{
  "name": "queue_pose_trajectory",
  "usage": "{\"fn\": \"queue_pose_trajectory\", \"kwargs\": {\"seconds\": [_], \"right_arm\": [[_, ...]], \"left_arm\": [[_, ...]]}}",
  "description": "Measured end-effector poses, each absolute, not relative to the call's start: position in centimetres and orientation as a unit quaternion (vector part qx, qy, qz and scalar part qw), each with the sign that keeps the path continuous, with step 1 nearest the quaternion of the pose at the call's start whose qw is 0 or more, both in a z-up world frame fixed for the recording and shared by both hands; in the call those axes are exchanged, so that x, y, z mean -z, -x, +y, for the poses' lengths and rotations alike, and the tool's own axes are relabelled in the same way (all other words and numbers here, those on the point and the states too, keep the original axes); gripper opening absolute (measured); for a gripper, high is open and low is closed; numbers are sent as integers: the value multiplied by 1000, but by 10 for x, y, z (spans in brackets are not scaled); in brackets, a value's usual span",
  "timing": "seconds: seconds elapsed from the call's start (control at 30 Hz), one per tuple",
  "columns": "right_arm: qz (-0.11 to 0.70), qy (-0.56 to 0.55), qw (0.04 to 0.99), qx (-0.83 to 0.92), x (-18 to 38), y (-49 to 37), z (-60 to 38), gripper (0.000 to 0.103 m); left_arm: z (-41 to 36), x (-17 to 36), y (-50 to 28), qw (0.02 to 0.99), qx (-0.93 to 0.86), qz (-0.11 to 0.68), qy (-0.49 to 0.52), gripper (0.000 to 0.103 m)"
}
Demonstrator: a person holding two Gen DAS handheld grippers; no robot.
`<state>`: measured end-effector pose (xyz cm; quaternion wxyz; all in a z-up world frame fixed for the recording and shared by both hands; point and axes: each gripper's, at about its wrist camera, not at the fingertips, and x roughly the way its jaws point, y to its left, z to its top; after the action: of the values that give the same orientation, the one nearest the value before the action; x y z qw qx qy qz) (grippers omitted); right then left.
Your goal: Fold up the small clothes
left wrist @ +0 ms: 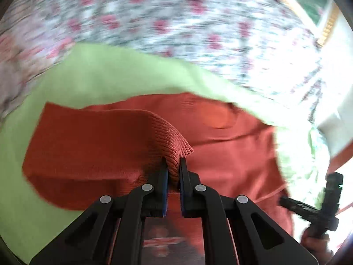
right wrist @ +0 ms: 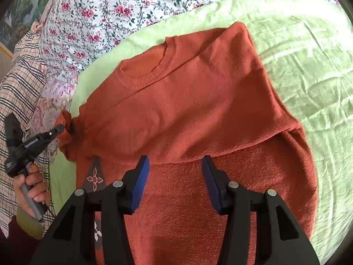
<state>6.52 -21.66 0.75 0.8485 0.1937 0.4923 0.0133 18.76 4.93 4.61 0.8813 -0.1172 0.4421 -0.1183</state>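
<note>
An orange-red knit sweater point(right wrist: 187, 101) lies on a light green cloth point(right wrist: 308, 66), neck hole toward the far left, its right side folded over the body. My left gripper point(left wrist: 173, 165) is shut on the sweater's ribbed sleeve cuff point(left wrist: 174, 141) and holds it lifted over the sweater; it also shows in the right wrist view point(right wrist: 58, 130) at the sweater's left edge. My right gripper point(right wrist: 175, 163) is open and empty, hovering over the sweater's lower part; it shows at the right edge of the left wrist view point(left wrist: 326, 201).
A floral bedsheet point(right wrist: 99, 11) lies beyond the green cloth. A plaid fabric point(right wrist: 19, 77) lies at the left. A dark patterned piece point(right wrist: 94, 176) shows by the sweater's left hem.
</note>
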Motion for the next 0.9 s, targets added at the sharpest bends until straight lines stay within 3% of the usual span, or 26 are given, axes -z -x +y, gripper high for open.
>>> {"fn": "queue_pose_trajectory", "kwargs": {"seconds": [0.33,0.67,0.8,0.87,0.9], "right_arm": [[470,-219,854,42,-11,-35,-277,51],[463,-242,849,82,-5,-14,-326,51],[462,-244,849,81,-6,-14,-330,51],[462,-243,849,76,-7,-16,-329,51],[463,-242,850,72,-7,-17,-327,51]], "left_arm": [[-126,-38,-207,845,262,459,85,6],[-199,28,-229,813,269,515,49,8],[-193,39,-226,799,272,534,56,27],[-183,37,-218,801,266,534,56,50],[-175,33,-214,804,262,531,56,52]]}}
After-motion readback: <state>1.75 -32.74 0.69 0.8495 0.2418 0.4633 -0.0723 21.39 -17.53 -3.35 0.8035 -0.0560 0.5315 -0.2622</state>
